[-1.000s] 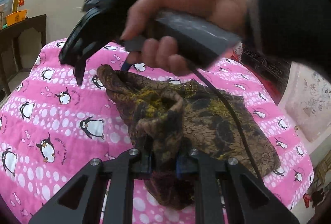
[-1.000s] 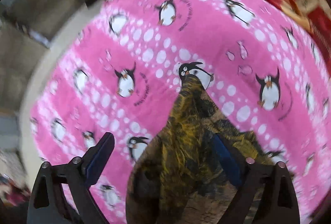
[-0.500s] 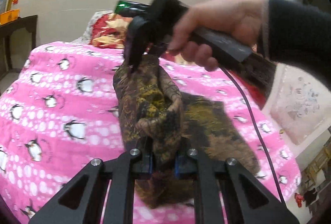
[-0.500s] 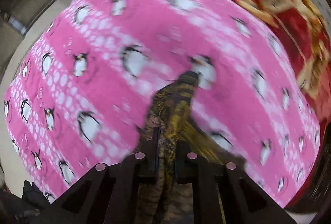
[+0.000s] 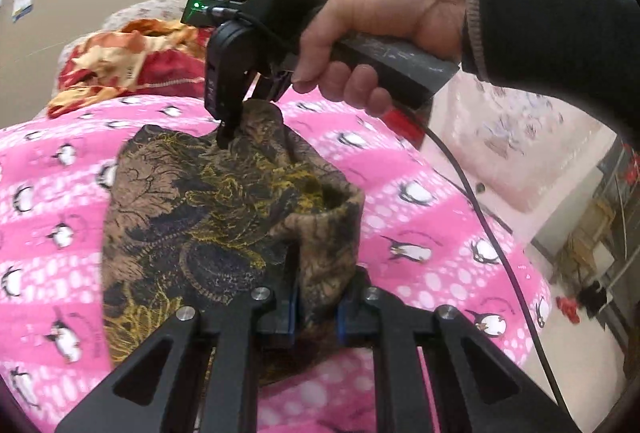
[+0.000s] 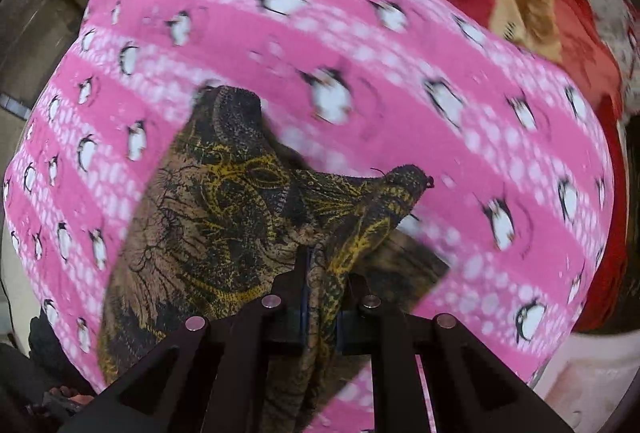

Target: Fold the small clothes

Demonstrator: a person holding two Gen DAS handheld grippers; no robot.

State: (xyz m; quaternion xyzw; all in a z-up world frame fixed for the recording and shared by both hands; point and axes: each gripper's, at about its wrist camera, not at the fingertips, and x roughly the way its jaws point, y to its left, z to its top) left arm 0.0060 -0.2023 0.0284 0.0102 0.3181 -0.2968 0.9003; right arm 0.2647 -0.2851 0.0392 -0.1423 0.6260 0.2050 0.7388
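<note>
A bed covered by a pink quilt printed with black-and-white penguins and white dots fills both views, with a rumpled red and gold blanket bunched at its far end under a beige wall with ceiling lights. On the quilt lies the small brown garment with a black and yellow pattern, partly lifted and gathered into folds rather than spread flat. The left gripper has its black fingers pressed together on a thick bunch of the garment's near edge, the cloth bulging up between the blue pads. The right gripper, seen from the left wrist camera, points down from above at the garment's far edge; its fingers are closed on a raised peak of fabric there. A bare hand with a dark sleeve at the wrist grips the right gripper's dark handle, and a black cable trails from it across the quilt. In the right wrist view the same pinch shows (the quilt around it is blurred): the fingers clamp a narrow fold of the garment, which hangs down between them.
</note>
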